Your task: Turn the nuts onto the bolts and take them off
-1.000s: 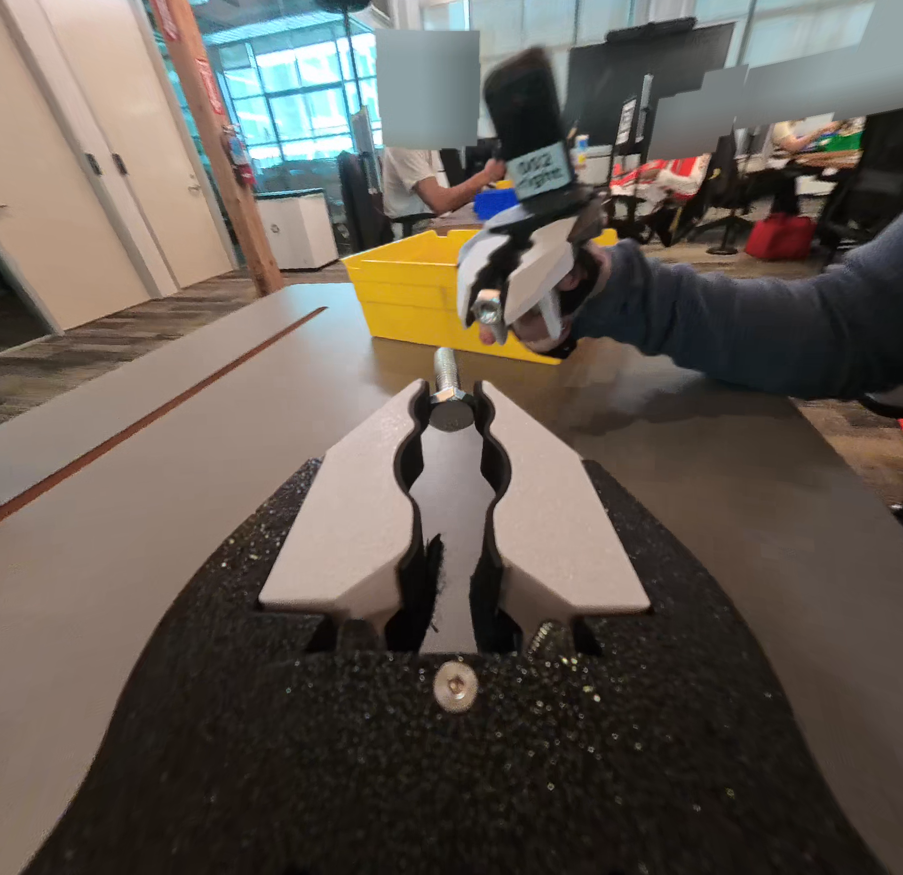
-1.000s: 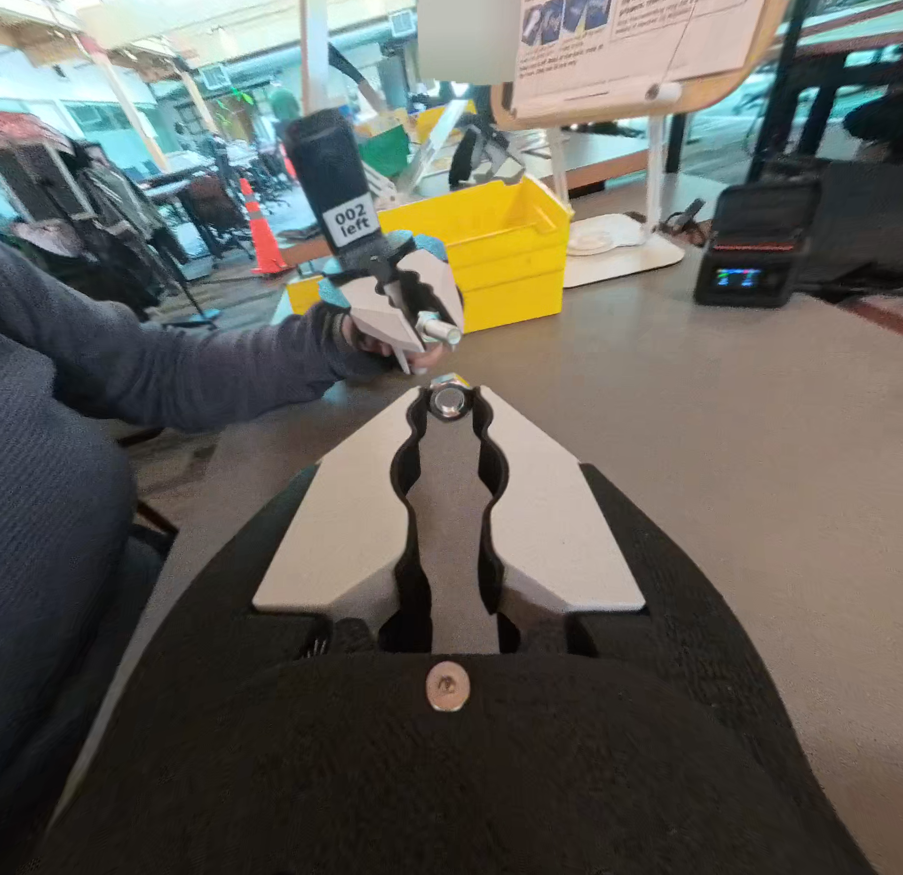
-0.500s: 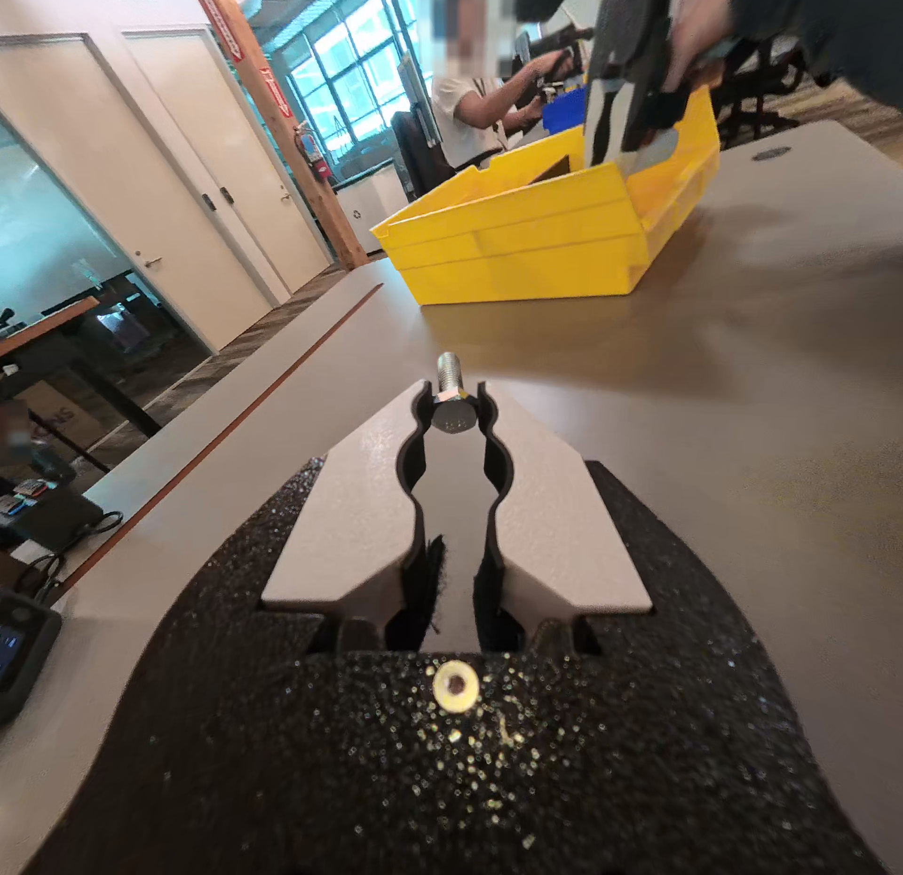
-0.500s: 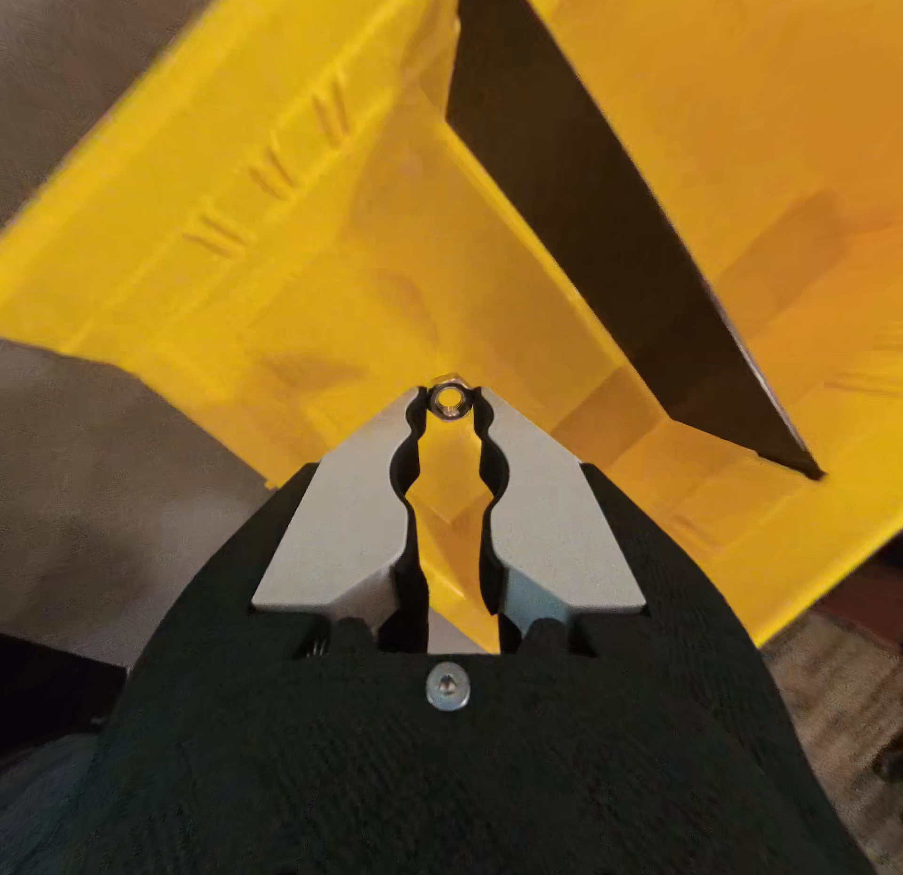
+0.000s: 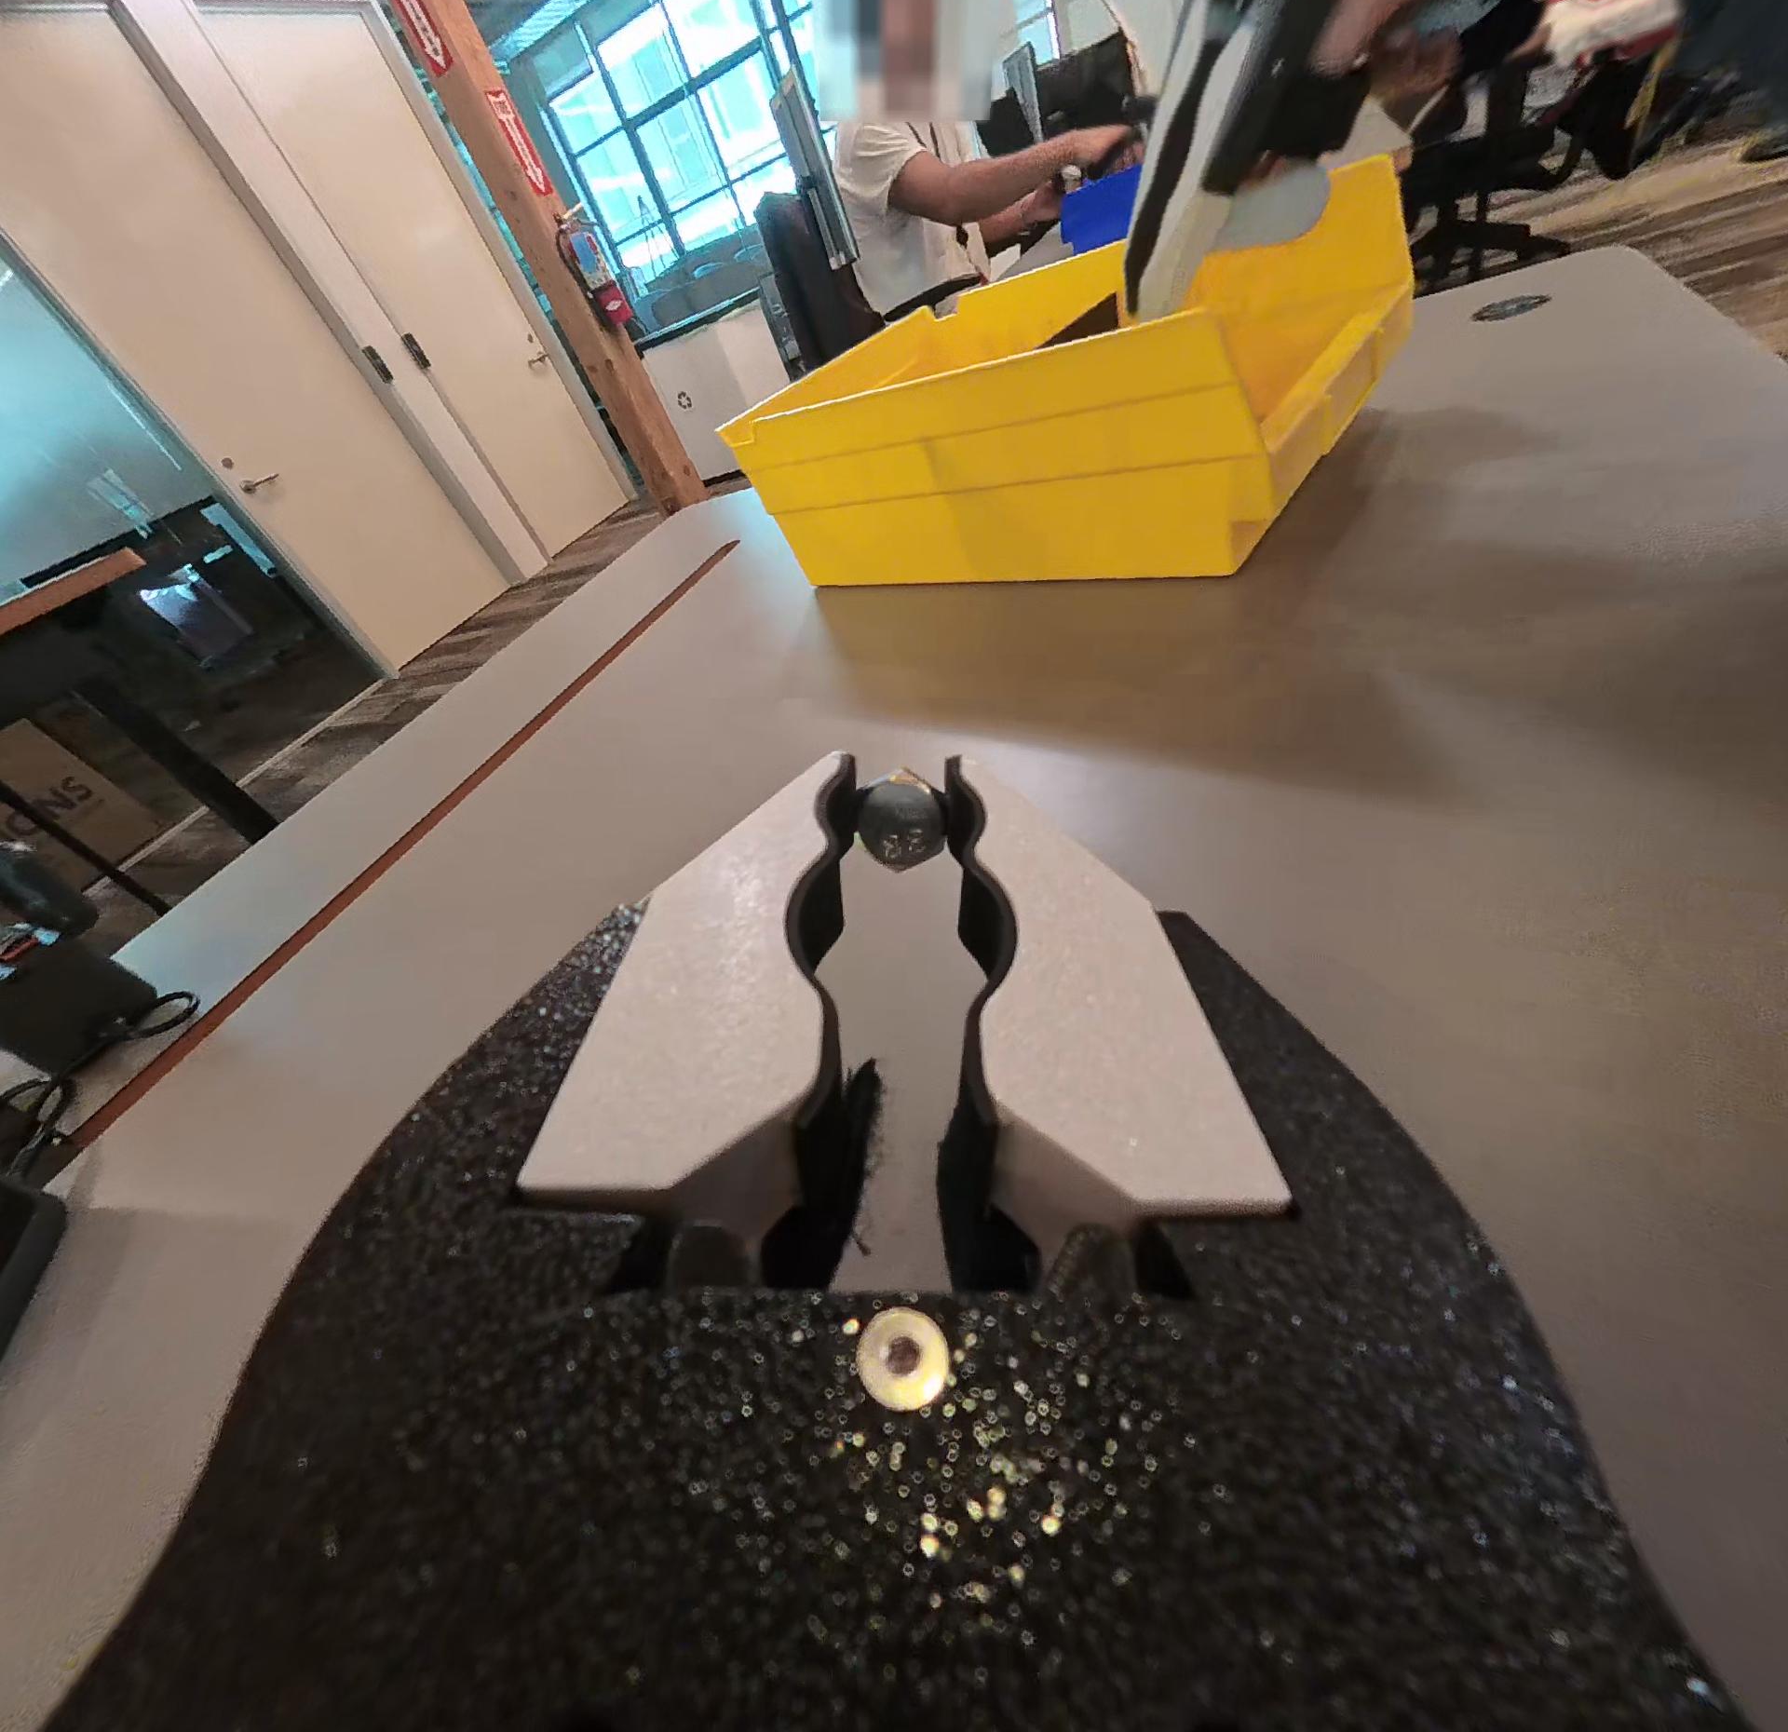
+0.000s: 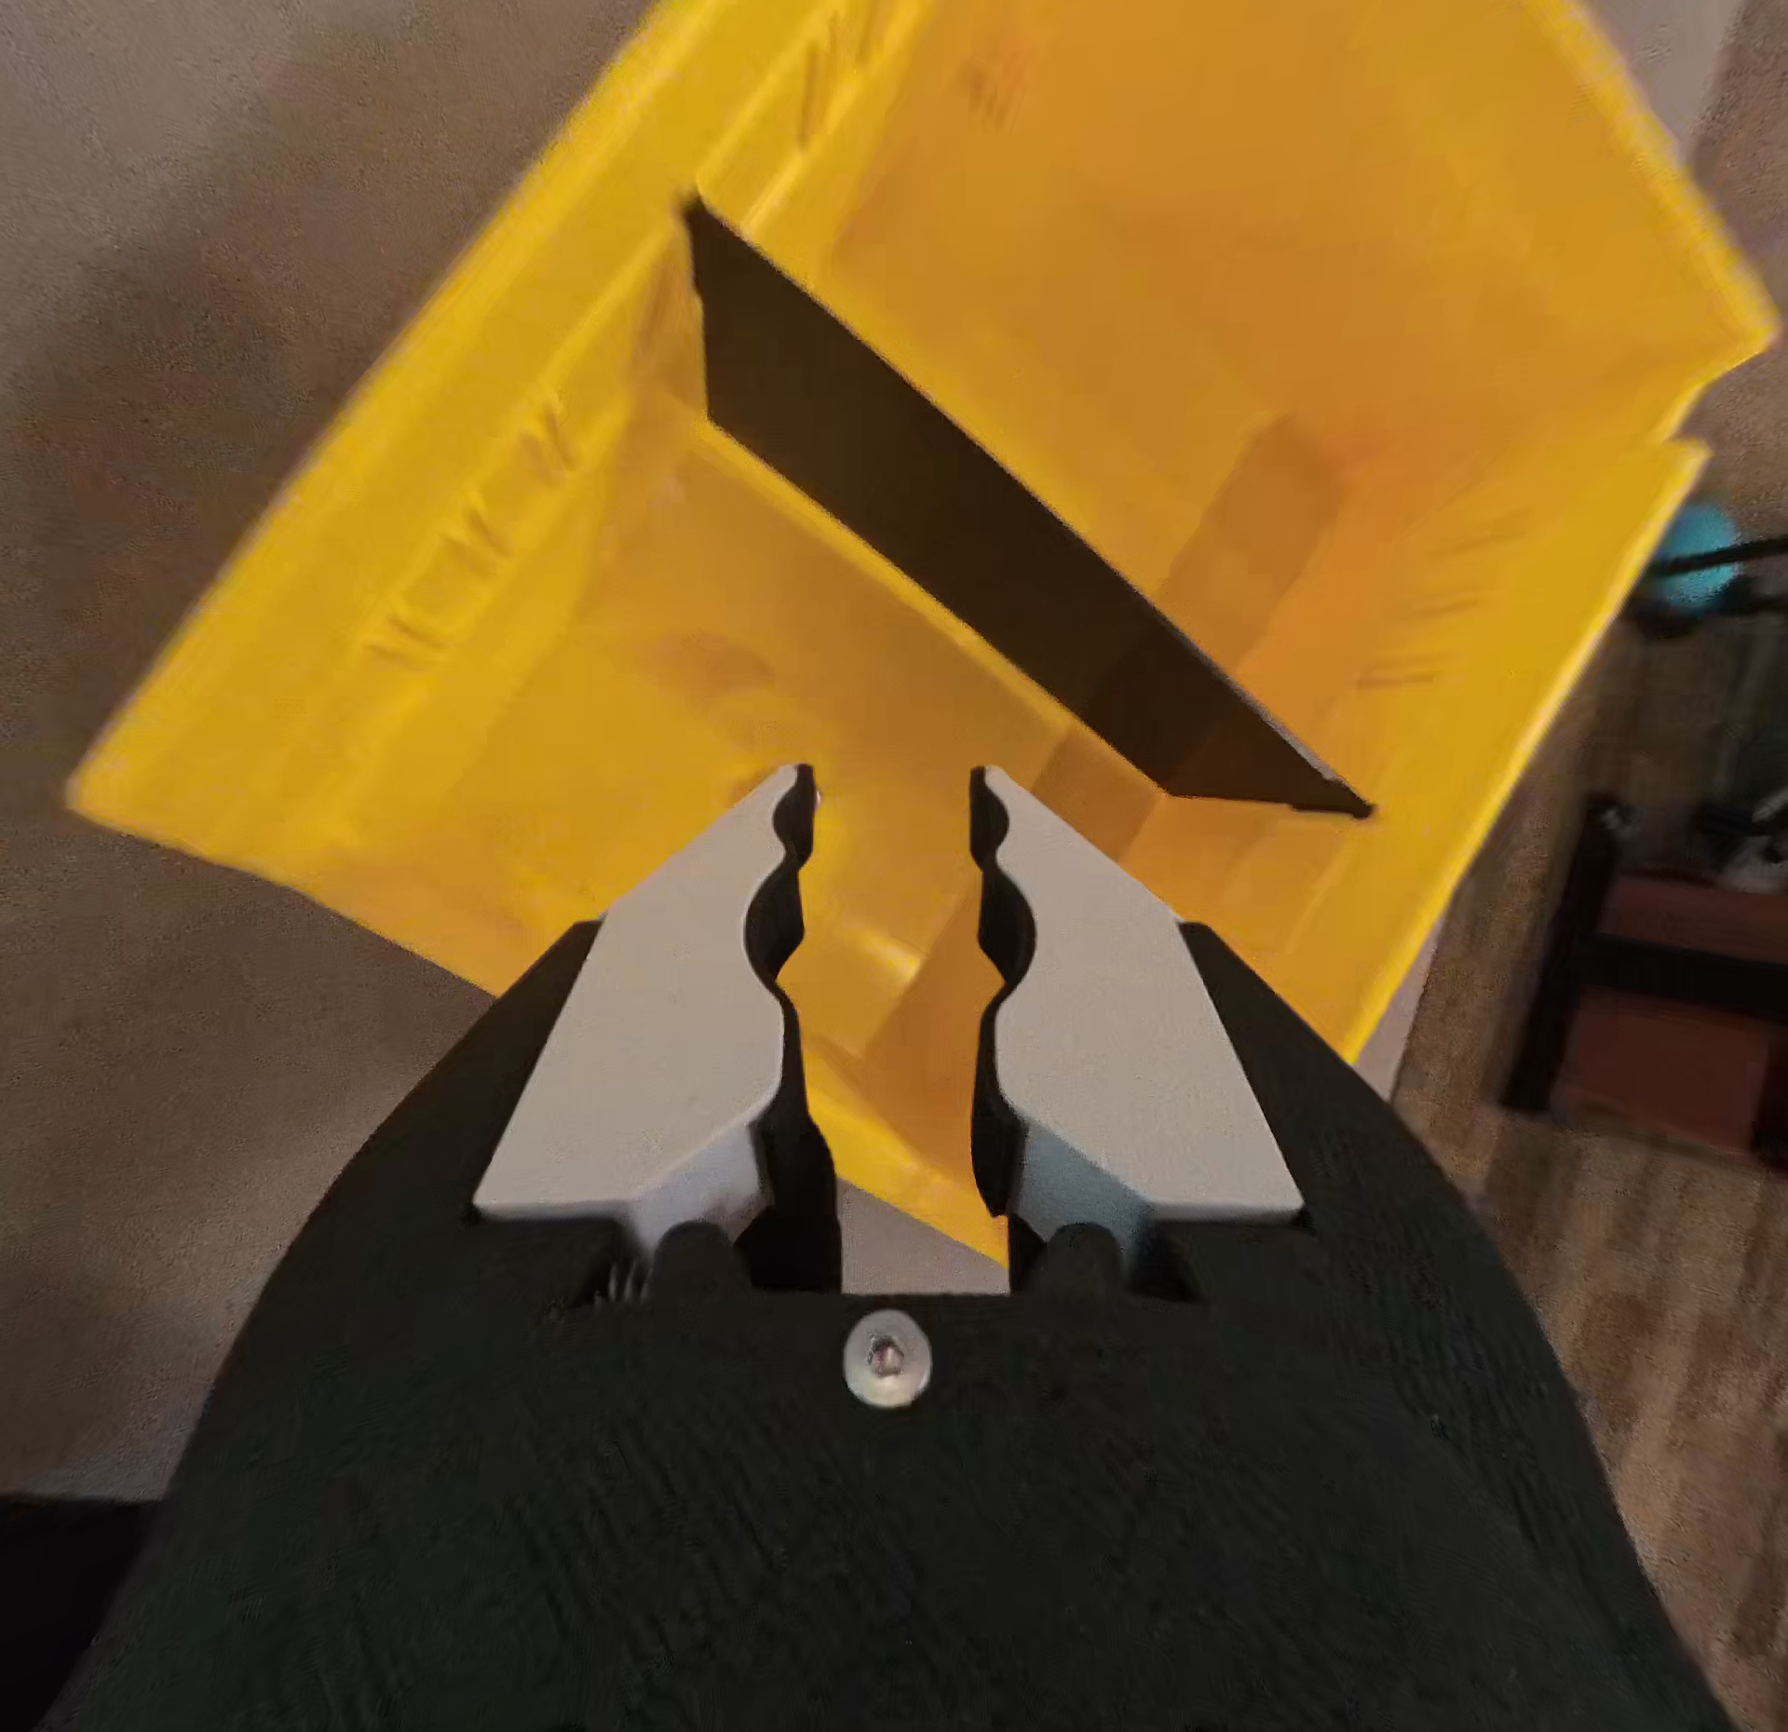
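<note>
On the left, a bolt (image 5: 900,826) is pinched by its hex head at the tips of the left tongs (image 5: 900,820), held low over the grey counter (image 5: 1451,815); this grip is best kept firm and level. Farther right, the right tongs (image 6: 892,795) are held parted and empty above the near compartment of the yellow bin (image 6: 464,563), short of its black divider (image 6: 968,505). No nut is seen; one is best sought before the tongs are lowered.

Stamped marks on bolt head (image 5: 900,829); red signs (image 5: 414,4) on wooden post (image 5: 581,273).
</note>
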